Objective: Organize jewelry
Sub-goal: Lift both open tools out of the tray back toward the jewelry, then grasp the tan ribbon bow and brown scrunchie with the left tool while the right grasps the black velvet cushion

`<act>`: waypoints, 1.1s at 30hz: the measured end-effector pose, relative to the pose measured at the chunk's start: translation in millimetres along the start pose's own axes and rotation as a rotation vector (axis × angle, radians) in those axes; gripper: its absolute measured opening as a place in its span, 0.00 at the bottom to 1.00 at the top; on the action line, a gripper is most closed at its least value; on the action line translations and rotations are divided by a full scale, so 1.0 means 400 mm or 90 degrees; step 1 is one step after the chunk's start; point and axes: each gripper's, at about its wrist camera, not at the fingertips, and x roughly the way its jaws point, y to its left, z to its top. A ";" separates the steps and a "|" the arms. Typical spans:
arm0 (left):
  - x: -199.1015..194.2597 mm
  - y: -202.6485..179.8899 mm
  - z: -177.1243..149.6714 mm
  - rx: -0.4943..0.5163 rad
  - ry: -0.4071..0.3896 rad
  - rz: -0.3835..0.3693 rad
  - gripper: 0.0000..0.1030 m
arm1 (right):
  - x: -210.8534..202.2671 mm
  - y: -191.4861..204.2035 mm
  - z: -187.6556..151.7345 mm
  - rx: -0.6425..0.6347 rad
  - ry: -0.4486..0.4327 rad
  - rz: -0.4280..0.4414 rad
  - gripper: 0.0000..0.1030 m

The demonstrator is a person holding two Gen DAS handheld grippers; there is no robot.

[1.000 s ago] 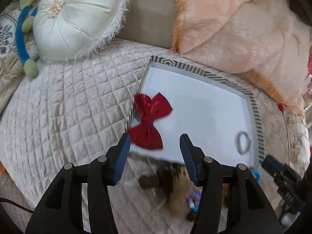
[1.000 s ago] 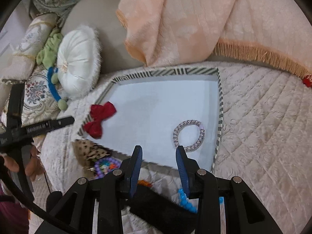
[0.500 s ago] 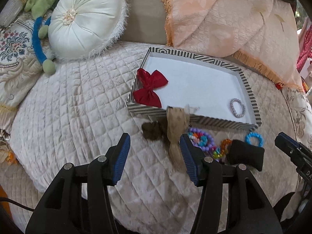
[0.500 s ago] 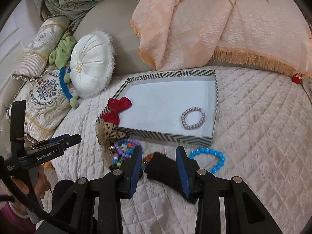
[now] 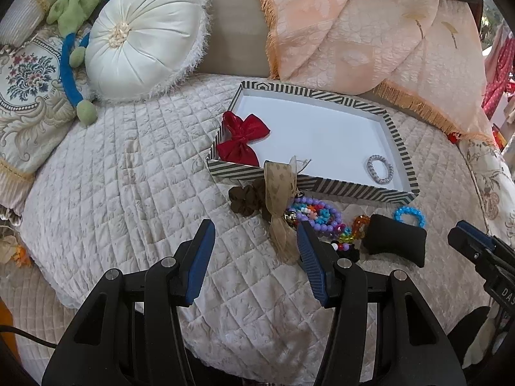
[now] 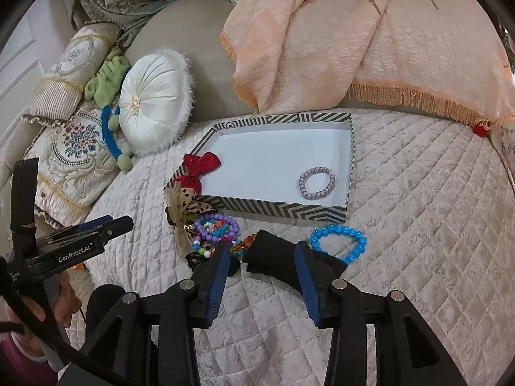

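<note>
On the left hand-held gripper [image 6: 106, 226], seen at the left edge of the right wrist view, white lettering reads "GenRobot.AI"; from that side I cannot tell its state. Its own camera shows the left hand-held gripper [image 5: 256, 234] spread and empty over the quilt [image 5: 128, 193]. The right hand-held gripper [image 6: 262, 257] is spread too, holding nothing, with a black cushion [image 6: 276, 260] lying between and beyond its fingers. A striped tray [image 6: 276, 209] sits farther back, holding a red bow [image 6: 199, 169] at its near left corner and a grey bracelet [image 6: 317, 182] at the right. Near the tray, on the quilt, lie a spotted ribbon [image 6: 185, 207], purple beads [image 6: 217, 226] and a blue bracelet [image 6: 339, 243]. Only the left view shows a brown scrunchie [image 5: 246, 197] beside the ribbon. A white round pillow [image 5: 141, 53] and a peach throw [image 6: 354, 38] lie beyond.
</note>
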 end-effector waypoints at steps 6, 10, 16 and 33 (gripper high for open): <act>-0.001 0.000 -0.003 0.000 0.000 -0.001 0.51 | 0.006 0.009 -0.010 -0.001 0.009 0.006 0.43; 0.007 0.011 -0.003 -0.009 0.010 -0.019 0.51 | 0.013 0.012 -0.014 -0.011 0.015 0.002 0.47; 0.070 0.075 -0.001 -0.078 0.078 -0.107 0.51 | 0.038 -0.012 -0.023 -0.021 0.038 -0.009 0.55; 0.219 0.076 0.026 -0.161 0.130 -0.168 0.68 | 0.197 -0.019 -0.024 -0.253 0.158 -0.013 0.64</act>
